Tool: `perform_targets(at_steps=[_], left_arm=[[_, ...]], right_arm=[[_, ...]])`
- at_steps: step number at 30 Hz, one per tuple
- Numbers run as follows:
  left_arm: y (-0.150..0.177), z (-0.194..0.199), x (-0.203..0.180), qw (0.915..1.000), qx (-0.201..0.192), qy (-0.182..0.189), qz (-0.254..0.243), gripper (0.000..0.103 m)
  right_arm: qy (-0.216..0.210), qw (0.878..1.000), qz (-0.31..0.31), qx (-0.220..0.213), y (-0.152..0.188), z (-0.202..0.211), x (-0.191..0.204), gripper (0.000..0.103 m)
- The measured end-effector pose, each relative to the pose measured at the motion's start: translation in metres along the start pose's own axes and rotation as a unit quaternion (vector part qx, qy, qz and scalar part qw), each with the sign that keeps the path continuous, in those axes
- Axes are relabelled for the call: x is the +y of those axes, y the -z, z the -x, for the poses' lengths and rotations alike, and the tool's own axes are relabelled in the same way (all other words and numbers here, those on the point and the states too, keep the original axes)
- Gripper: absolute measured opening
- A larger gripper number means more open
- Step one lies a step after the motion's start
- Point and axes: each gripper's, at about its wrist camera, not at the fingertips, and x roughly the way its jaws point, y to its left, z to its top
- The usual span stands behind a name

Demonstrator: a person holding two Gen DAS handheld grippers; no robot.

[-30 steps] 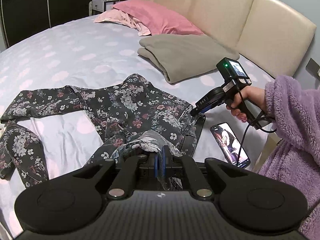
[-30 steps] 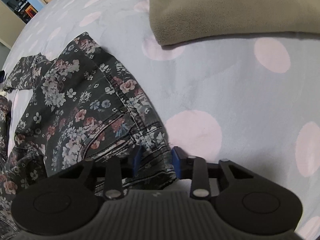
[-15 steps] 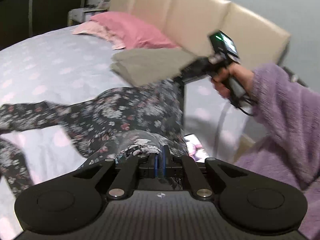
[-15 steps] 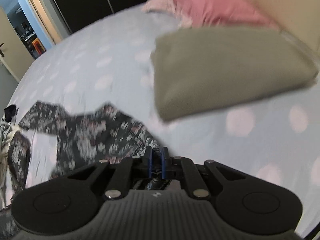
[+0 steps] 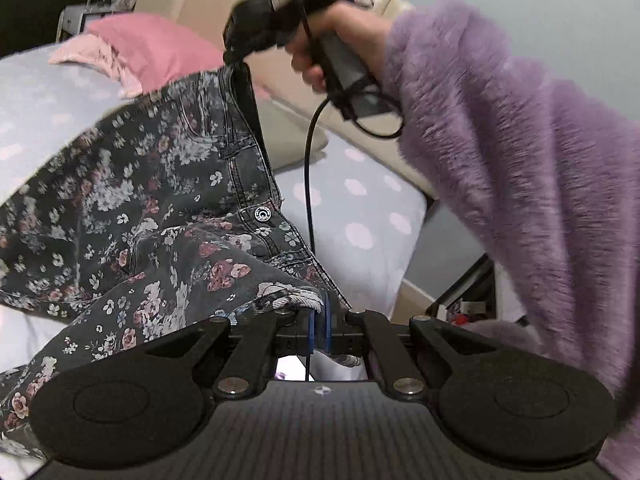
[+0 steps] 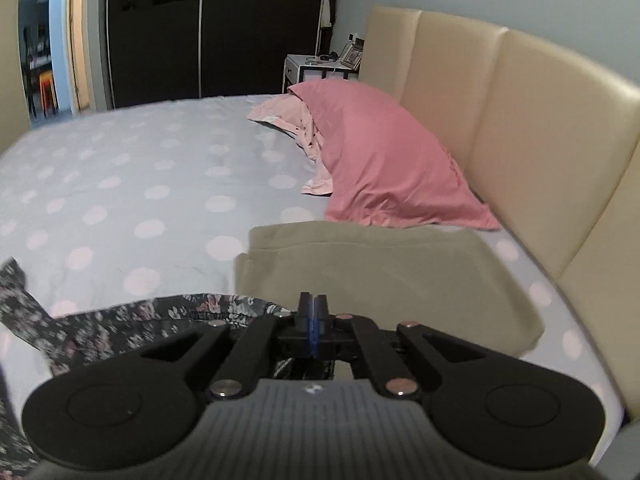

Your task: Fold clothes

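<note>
Dark floral jeans point(image 5: 160, 200) hang lifted above the dotted bed, with the waistband and its metal button facing the left wrist view. My left gripper point(image 5: 318, 312) is shut on one part of the waistband. My right gripper point(image 5: 234, 56), held by a hand point(image 5: 320, 52) in a purple fluffy sleeve point(image 5: 500, 160), is up high. Its jaws are closing tight on the other end of the waistband, and the cloth hangs from them. In the right wrist view the right gripper point(image 6: 312, 308) has its pads together, with the floral jeans point(image 6: 200, 308) trailing left beneath it.
A folded olive blanket point(image 6: 380, 276) lies just beyond the right gripper. A pink pillow point(image 6: 372, 164) leans on the beige headboard point(image 6: 520, 120). The pale dotted bedsheet point(image 6: 140, 184) stretches left. A nightstand point(image 6: 316, 68) and a dark wardrobe point(image 6: 200, 32) stand behind.
The right gripper closed on the jeans' waistband and rose, pulling the jeans up off the bed. The left gripper kept its hold and swung sideways.
</note>
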Motion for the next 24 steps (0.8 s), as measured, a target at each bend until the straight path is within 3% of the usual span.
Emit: perform_targets(at_steps=[6, 9, 11, 12, 15, 16, 24], left_arm=[[0.006, -0.065, 0.023, 0.9977, 0.061, -0.021, 0.02, 0.003], [0.018, -0.079, 0.032, 0.9941, 0.101, -0.005, 0.039, 0.005], [0.025, -0.08, 0.034, 0.9921, 0.121, -0.006, 0.035, 0.011], [0.028, -0.081, 0.034, 0.9909, 0.13, -0.007, 0.033, 0.02], [0.037, -0.075, 0.034, 0.9893, 0.143, 0.001, 0.029, 0.044], [0.042, -0.07, 0.032, 0.9891, 0.145, 0.002, 0.026, 0.047], [0.08, -0.002, 0.031, 0.9901, 0.139, -0.021, -0.002, 0.047]], right_arm=[[0.015, 0.999, 0.017, 0.027, 0.019, -0.04, -0.004, 0.0], [0.014, 0.999, 0.026, 0.041, 0.03, -0.05, -0.009, 0.001], [0.011, 0.998, 0.032, 0.047, 0.037, -0.048, -0.012, 0.005], [0.008, 0.998, 0.03, 0.05, 0.039, -0.046, -0.014, 0.005], [-0.012, 0.998, 0.014, 0.061, 0.046, -0.035, -0.021, 0.005], [-0.018, 0.998, 0.013, 0.064, 0.049, -0.028, -0.023, 0.005], [-0.049, 0.995, 0.024, 0.087, 0.08, 0.044, -0.023, 0.01]])
